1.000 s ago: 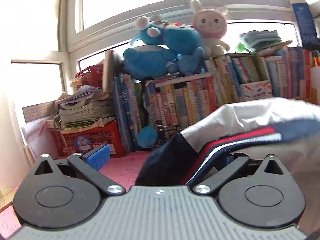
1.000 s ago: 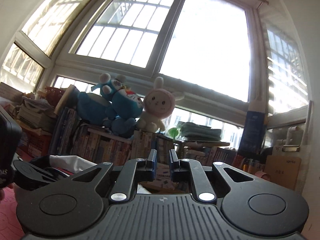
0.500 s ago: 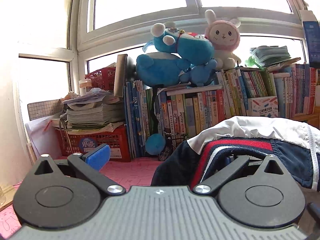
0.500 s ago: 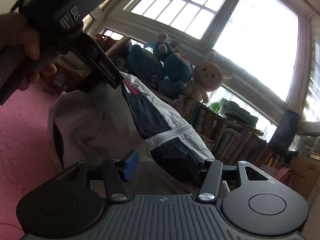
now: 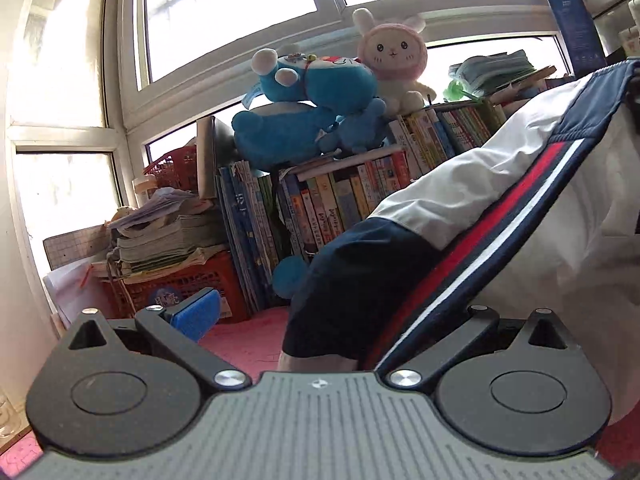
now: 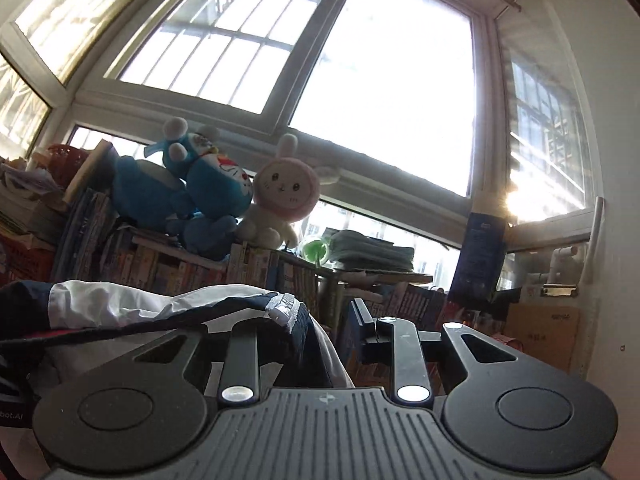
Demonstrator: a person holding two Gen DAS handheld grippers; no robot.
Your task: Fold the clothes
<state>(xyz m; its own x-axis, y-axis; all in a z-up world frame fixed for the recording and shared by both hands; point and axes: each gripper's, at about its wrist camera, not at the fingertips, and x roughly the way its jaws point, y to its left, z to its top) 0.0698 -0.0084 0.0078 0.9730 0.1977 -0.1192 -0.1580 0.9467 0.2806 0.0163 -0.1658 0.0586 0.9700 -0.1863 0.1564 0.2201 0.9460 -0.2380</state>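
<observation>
A white and navy garment (image 5: 460, 216) with a red and white stripe drapes over the hidden right finger of my left gripper (image 5: 320, 312). It stretches up toward the upper right. That gripper stands wide open, its blue left pad (image 5: 196, 314) bare and clear of the cloth. In the right wrist view the garment (image 6: 160, 304) lies over the left finger of my right gripper (image 6: 300, 320). A navy fold with a white hem hangs between the closing jaws. A thin gap still shows before the right finger (image 6: 360, 328).
A long row of books (image 5: 340, 200) runs along the window sill with blue plush toys (image 5: 312, 96) and a pink rabbit plush (image 5: 392, 56) on top. Red baskets (image 5: 180, 284) with paper stacks stand at the left. A pink mat (image 5: 240, 340) covers the surface below. A cardboard box (image 6: 548, 332) sits far right.
My right gripper went from shut to wide open at the garment, and now stands narrower with a fold between its fingers. The garment now rises to the upper right in the left wrist view.
</observation>
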